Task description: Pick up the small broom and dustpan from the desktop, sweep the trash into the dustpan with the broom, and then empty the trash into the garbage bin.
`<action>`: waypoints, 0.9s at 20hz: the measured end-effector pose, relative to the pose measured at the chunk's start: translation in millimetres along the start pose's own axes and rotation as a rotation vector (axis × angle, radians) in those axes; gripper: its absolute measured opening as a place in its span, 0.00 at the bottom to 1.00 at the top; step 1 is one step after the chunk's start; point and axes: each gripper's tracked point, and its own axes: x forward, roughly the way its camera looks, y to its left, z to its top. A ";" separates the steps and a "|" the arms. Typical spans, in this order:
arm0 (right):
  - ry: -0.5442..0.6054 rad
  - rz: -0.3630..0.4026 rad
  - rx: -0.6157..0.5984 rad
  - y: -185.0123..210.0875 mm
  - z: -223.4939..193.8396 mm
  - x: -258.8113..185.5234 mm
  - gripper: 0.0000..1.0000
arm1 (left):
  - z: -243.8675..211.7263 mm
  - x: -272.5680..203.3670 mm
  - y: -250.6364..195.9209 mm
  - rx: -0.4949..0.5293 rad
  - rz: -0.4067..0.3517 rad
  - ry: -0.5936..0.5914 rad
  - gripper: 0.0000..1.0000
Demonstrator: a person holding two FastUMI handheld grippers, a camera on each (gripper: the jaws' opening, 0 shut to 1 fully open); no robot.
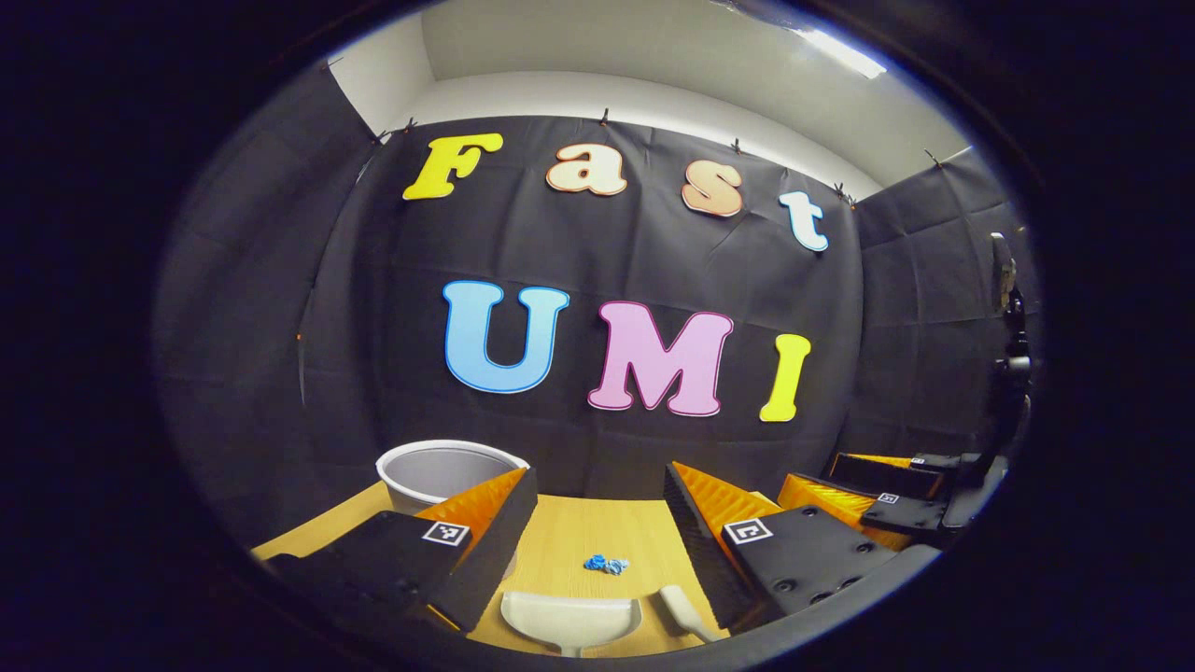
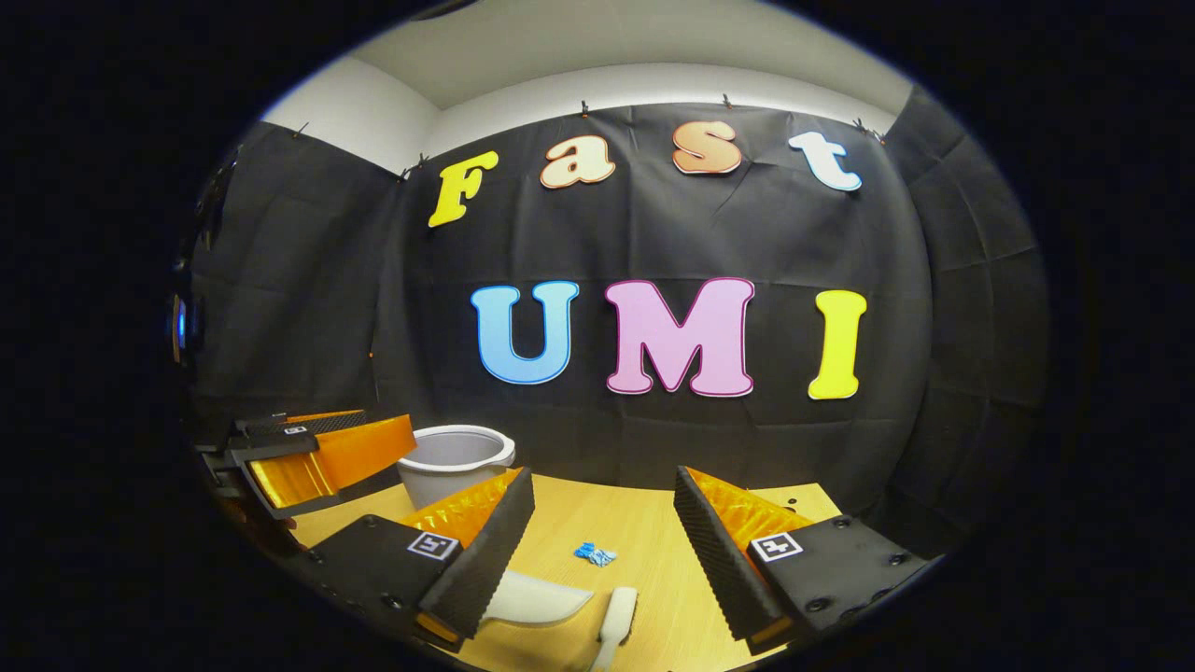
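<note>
Dustpan (image 1: 569, 621) and broom (image 2: 616, 616) lie untouched on my bench (image 1: 579, 537); left claw (image 1: 597, 551) and right claw (image 2: 602, 551) both hang spread wide.

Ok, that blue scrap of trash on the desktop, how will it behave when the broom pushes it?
The blue scrap looks small and crumpled, so probably very light. It may skitter or tumble across the smooth wooden desktop rather than slide steadily.
</note>
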 end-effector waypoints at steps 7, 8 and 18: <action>0.043 0.071 0.091 -27.2 -18.7 16.5 0.98 | -26.5 10.1 -19.3 -0.007 0.069 0.112 0.81; 0.042 0.075 0.094 -34.0 -19.7 16.0 0.97 | -30.8 10.7 -23.0 0.012 0.076 0.134 0.81; 0.189 -0.010 0.144 -75.1 -75.9 12.7 0.97 | -149.2 11.3 -42.9 0.010 0.041 0.541 0.81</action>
